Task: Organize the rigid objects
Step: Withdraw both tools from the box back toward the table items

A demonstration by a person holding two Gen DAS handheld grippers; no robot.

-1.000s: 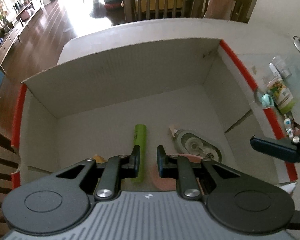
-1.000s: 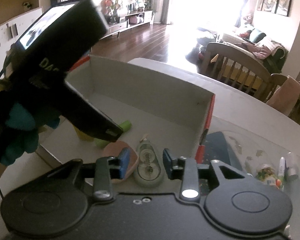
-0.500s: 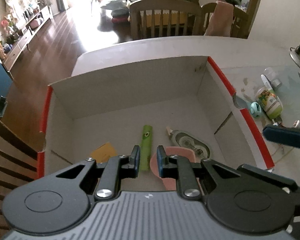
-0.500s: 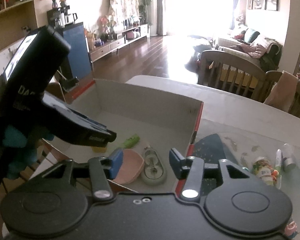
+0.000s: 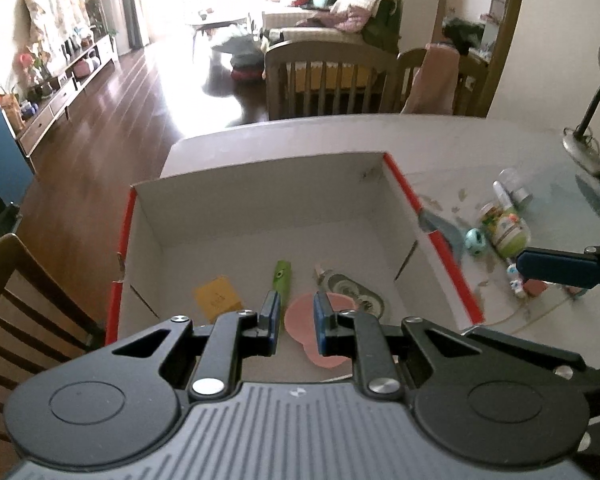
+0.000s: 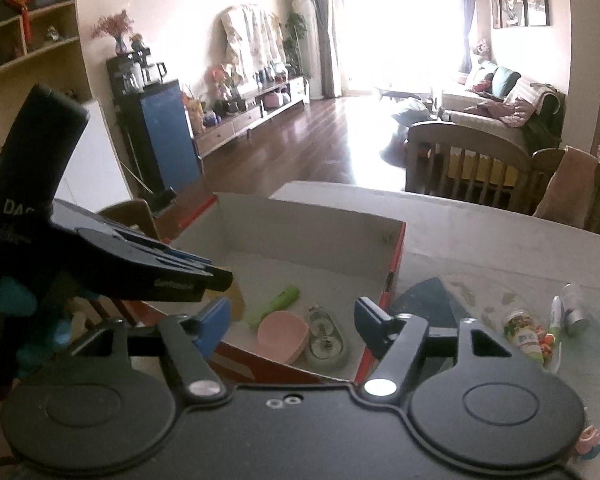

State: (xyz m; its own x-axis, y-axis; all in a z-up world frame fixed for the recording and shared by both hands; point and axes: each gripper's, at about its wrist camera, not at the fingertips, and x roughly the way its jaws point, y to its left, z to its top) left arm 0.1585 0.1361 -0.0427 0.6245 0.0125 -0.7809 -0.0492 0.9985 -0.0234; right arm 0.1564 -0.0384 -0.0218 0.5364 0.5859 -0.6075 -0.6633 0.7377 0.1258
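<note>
Box (image 5: 260, 184) at desk (image 5: 480, 140) corner gathers sorted items: green tube (image 5: 282, 280), pink dish (image 5: 300, 316), tape dispenser (image 5: 354, 290). Left gripper (image 5: 296, 320) fingers together, empty. Right gripper (image 6: 292, 320) fingers opening, nothing between, likely readying for bottle (image 6: 524, 330) on desk outside box.

The left claw (image 5: 296, 318) hangs above the near end of the open box (image 5: 260, 184), tipped steeply down toward its floor. Its two blue pads (image 5: 270, 314) stand at their narrowest, nothing between them. In the right wrist view its black body and fingertip (image 6: 216, 280) reach in from the left over the box's near left corner.

The right claw (image 6: 290, 322) is just outside the near right corner of the box, pointing less steeply down across it. Its jaws are opening, already wide apart, and hold nothing. One of its fingers (image 5: 556, 266) shows in the left wrist view, off the box's right wall.
</note>
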